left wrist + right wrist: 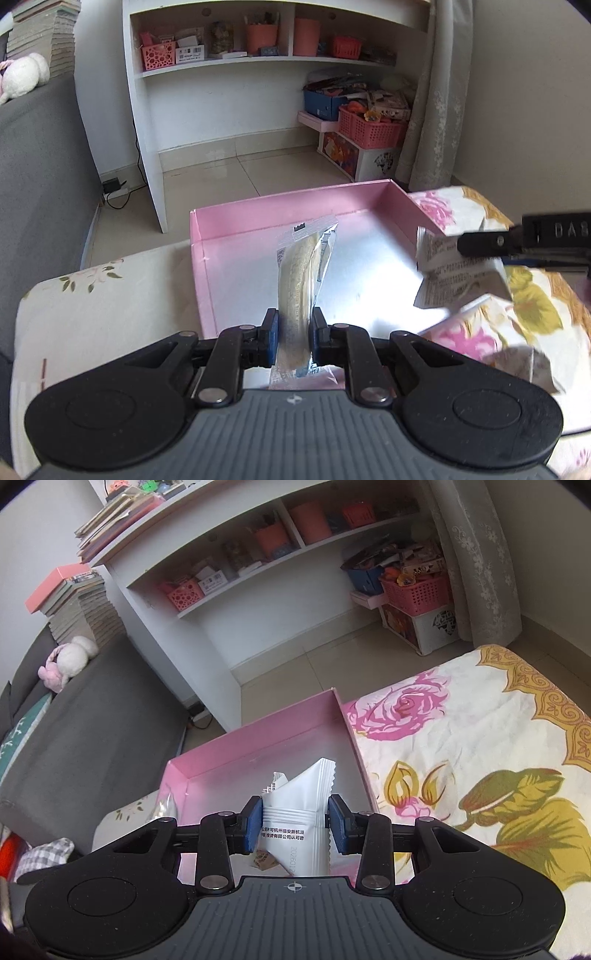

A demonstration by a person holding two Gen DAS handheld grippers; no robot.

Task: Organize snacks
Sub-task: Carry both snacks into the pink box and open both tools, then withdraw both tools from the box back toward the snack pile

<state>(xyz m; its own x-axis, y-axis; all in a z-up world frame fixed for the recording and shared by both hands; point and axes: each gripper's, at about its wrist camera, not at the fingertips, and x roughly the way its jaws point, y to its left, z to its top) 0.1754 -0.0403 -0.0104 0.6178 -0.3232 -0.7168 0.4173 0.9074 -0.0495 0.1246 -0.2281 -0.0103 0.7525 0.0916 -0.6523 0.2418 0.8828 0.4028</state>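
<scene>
Snacks both midair over pink box (229,218), nothing inside yet: left gripper (293,332) jaws clamp clear-wrapped stick (303,280); right gripper (293,823), 3 o'clock, pinches white packet (299,812).

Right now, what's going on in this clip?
A person is sorting snacks with a handheld gripper in each hand. The left gripper is clamped on a clear-wrapped snack bar, held over the pink box. The right gripper is shut on a white snack packet, also poised over the box, near its right wall. The box sits on a floral cloth. Neither snack has been released, and the box floor that shows looks bare.
</scene>
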